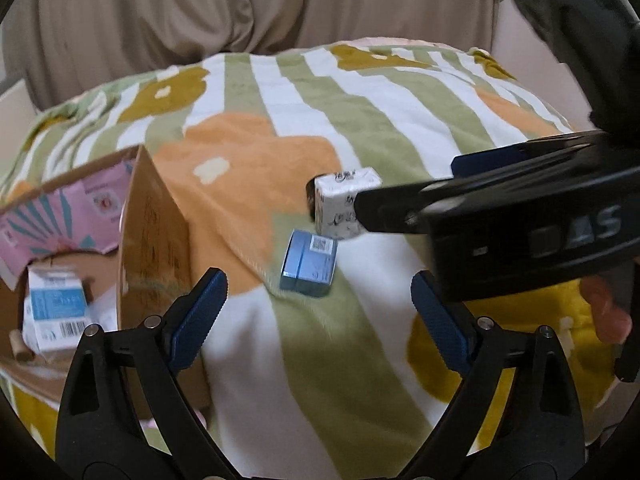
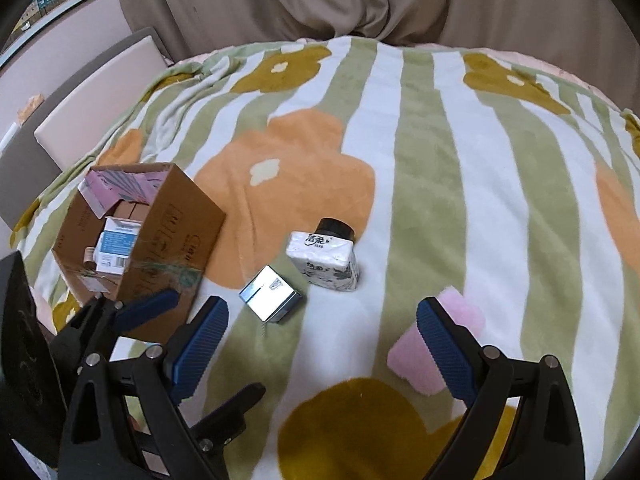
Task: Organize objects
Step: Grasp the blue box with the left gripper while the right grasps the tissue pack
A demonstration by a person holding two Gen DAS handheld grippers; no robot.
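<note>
Striped floral blanket [image 2: 420, 152], cardboard box [image 2: 176, 232], blue box [image 2: 272, 298], tissue pack [image 2: 324, 260], pink sponge [image 2: 424, 356]

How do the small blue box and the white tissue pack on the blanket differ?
The small blue box is shiny, hard-edged and blue; the tissue pack is white, soft-wrapped, with dark print. The blue box lies nearer the cardboard box; the tissue pack sits farther off, against a black-lidded jar. Both rest ungripped on the blanket.

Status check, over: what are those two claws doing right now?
Left gripper open, empty. Right gripper open, empty. Blue box, tissue pack, pink sponge loose on blanket; cardboard box part-filled. Nothing blocking.
</note>
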